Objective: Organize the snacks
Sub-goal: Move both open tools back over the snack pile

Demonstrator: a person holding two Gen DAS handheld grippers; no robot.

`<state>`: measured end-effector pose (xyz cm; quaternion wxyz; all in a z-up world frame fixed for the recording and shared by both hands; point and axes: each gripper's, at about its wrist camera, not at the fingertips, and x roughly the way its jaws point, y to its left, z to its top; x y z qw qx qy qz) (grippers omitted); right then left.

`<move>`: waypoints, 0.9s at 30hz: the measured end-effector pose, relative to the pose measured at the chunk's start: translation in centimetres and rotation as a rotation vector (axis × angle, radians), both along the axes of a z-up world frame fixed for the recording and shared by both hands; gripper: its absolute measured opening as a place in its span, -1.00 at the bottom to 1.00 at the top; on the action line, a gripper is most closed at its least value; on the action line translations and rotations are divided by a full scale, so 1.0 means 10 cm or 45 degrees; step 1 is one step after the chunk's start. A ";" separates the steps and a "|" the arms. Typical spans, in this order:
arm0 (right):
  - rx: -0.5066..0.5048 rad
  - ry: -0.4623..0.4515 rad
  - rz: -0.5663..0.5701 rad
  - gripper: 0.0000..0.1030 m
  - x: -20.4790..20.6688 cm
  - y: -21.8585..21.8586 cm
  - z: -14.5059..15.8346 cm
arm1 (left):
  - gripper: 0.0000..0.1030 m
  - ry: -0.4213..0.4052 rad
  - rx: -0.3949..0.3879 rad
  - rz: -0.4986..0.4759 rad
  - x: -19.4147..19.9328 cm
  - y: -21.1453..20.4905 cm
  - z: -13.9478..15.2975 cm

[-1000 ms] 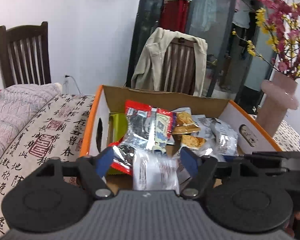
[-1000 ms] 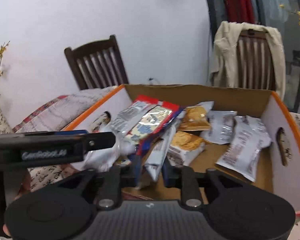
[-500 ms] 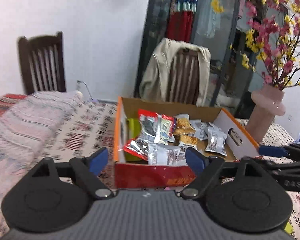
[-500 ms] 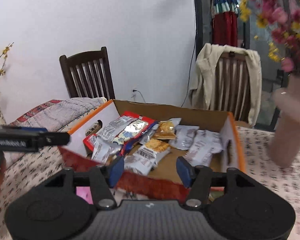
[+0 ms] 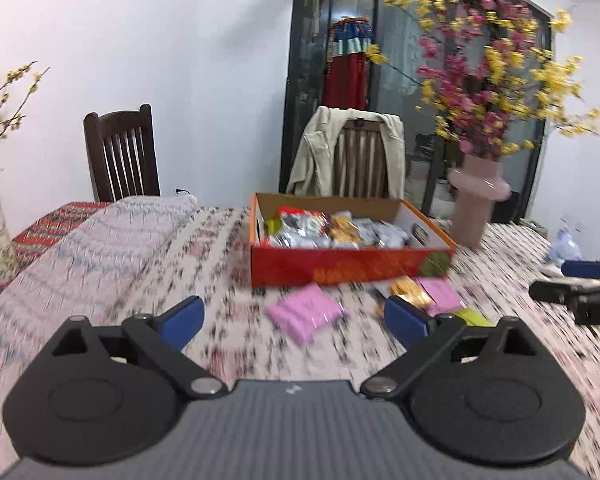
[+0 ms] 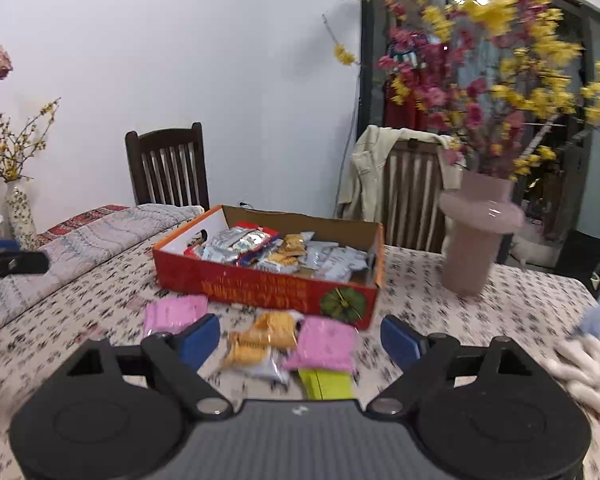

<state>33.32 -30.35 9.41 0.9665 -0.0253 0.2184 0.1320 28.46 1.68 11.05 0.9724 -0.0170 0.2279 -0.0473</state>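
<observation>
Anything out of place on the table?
Yes. Several snack packets lie loose on the tablecloth in front of the red snack box instead of inside it: two pink packets, a cracker pack and a yellow-green packet. Nothing looks spilled or torn.

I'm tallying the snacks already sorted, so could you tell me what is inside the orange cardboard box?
The orange cardboard box holds a loose heap of snack packets: silver ones, biscuit packs, a red-edged one and a green one by the left wall. The lower layers and the box floor are covered.
</observation>
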 end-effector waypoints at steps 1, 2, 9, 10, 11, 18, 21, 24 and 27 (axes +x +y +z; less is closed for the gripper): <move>0.005 -0.005 -0.007 0.71 -0.12 -0.03 -0.02 | 0.95 -0.002 -0.001 -0.004 -0.15 -0.01 -0.02; 0.016 -0.011 -0.021 0.72 -0.26 -0.08 -0.04 | 0.96 -0.005 -0.007 -0.009 -0.30 -0.03 -0.04; 0.035 -0.050 -0.093 0.86 -1.15 -0.23 -0.22 | 1.00 0.013 -0.026 -0.046 -1.13 -0.15 -0.29; 0.036 -0.054 -0.108 0.87 -1.28 -0.24 -0.25 | 1.00 0.032 -0.039 -0.049 -1.23 -0.14 -0.34; 0.034 -0.053 -0.117 0.87 -1.39 -0.24 -0.28 | 1.00 0.050 -0.050 -0.054 -1.32 -0.12 -0.38; 0.026 -0.039 -0.186 0.93 -2.21 -0.23 -0.43 | 1.00 0.100 -0.040 -0.068 -1.90 -0.02 -0.54; 0.044 -0.044 -0.192 0.95 -2.57 -0.19 -0.47 | 1.00 0.116 -0.002 -0.069 -2.09 0.01 -0.59; 0.080 -0.037 -0.165 0.98 -2.84 -0.12 -0.53 | 1.00 0.096 0.002 -0.065 -2.20 0.03 -0.60; 0.053 -0.011 -0.129 0.99 -2.98 -0.03 -0.59 | 1.00 0.089 -0.019 -0.063 -2.20 0.05 -0.58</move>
